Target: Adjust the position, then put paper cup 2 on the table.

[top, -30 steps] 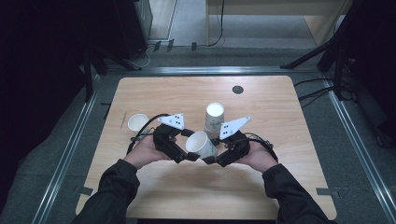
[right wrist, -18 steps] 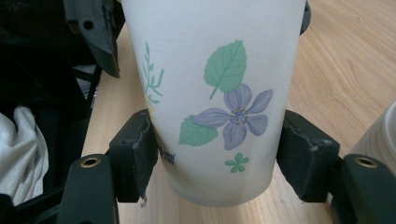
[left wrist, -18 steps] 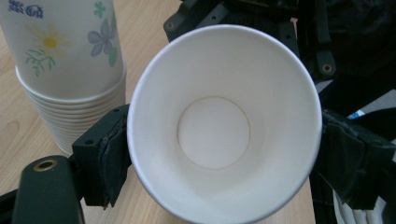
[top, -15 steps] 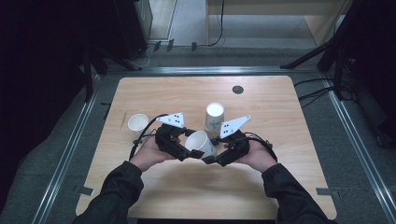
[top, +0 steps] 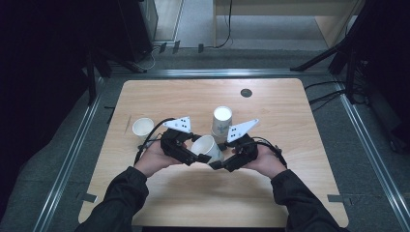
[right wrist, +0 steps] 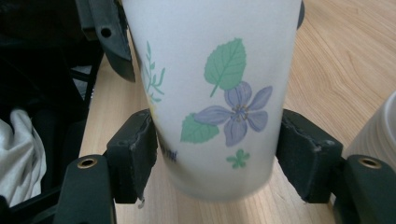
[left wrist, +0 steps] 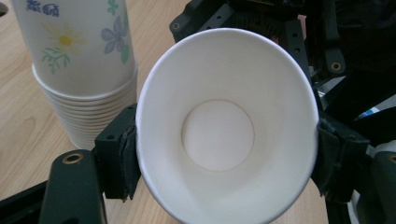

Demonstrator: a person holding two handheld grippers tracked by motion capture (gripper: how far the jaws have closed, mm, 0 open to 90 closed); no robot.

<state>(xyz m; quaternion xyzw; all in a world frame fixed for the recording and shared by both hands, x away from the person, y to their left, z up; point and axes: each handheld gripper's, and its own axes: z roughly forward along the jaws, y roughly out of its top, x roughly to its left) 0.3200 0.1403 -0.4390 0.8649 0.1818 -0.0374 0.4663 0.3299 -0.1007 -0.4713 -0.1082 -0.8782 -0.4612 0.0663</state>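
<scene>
Both hands level — left claw (top: pixel 203 157) pinching tilted cup (top: pixel 207 148).

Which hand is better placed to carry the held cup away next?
Probably left: its fingers, just closing, clamp the cup at the rim, while the right fingers have just been opening around its base.

My forearms come in from below and meet at mid-table, grippers angled toward each other. My left gripper (top: pixel 200 155) has just been closing, and its pads (left wrist: pixel 125 154) now press the cup's (top: pixel 207 147) rim. My right gripper (top: pixel 217 163) has been opening, its pads (right wrist: pixel 140 154) flanking the cup's base.
</scene>
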